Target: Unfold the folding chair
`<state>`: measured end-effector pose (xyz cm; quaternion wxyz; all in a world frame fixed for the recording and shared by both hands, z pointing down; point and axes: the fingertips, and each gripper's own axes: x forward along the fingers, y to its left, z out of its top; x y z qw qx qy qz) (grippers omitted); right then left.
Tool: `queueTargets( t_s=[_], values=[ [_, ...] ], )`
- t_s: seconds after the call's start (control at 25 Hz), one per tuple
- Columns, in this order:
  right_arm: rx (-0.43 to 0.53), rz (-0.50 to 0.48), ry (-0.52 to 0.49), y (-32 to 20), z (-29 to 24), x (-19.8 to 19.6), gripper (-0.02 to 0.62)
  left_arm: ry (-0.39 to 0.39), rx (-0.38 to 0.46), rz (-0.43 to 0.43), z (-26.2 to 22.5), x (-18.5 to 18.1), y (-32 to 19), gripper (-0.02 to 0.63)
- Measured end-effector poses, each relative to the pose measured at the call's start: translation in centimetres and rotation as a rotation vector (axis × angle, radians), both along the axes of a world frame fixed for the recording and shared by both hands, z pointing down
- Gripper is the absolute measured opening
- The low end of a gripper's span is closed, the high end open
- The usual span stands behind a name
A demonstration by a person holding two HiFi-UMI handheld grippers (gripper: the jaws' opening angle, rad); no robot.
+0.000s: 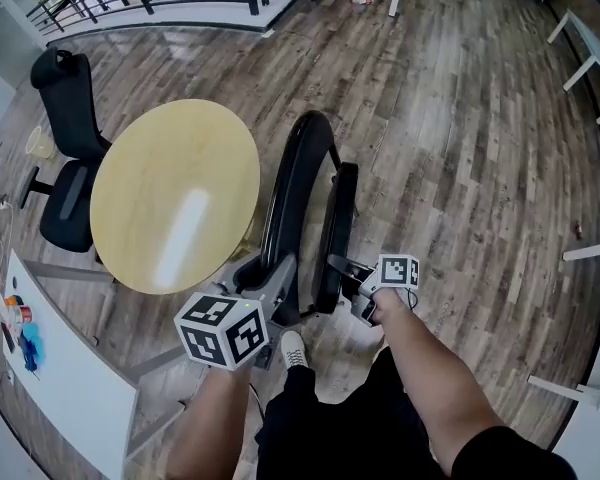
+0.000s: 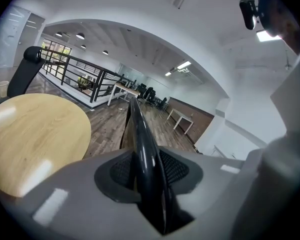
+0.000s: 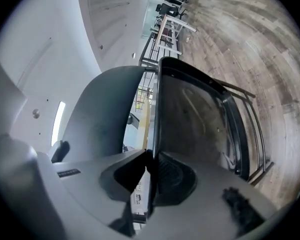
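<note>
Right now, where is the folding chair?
At the head view's centre, the folding chair stands folded right of the round table, gripped by the left tongs and right tongs.

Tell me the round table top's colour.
The table top is pale yellow wood; head view shows it best.

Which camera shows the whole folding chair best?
The head view: the folding chair stands beside the round table, seen whole. The left gripper view shows only its black rim; the right gripper view, one dark panel close up.

Bright, even light, glare on the table (image 1: 140, 188), fisheye-warped edges.
</note>
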<state>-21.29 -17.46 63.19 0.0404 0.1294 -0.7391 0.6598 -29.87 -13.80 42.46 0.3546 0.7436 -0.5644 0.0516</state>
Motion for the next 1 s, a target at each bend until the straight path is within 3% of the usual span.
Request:
queueTargets(
  t_s=[0.2,0.44,0.68,0.8,0.96,1.0],
  values=[
    [-0.038,0.024,-0.032,-1.0,0.5,7.8,0.069,0.002,-0.030,-0.076,0.3,2.5,-0.4,0.112],
    [-0.080,0.115,-0.001,-1.9,3.4,18.7,0.109,0.033,-0.065,-0.036,1.4,6.9,-0.6,0.112],
    [-0.087,0.105,-0.064,-3.0,5.1,23.9,0.118,0.033,-0.037,-0.030,1.4,10.9,-1.1,0.112],
    [-0.116,0.119,-0.018,-3.0,6.8,27.2,0.126,0.042,-0.046,-0.047,2.2,12.0,-1.3,0.109],
    [-0.020,0.093,-0.006,-4.0,8.3,30.3,0.141,0.051,-0.069,-0.062,3.0,13.0,-1.4,0.107],
    [-0.036,0.102,-0.013,-3.9,8.8,31.0,0.144,0.051,-0.074,-0.058,3.2,13.6,-1.3,0.107]
  ],
)
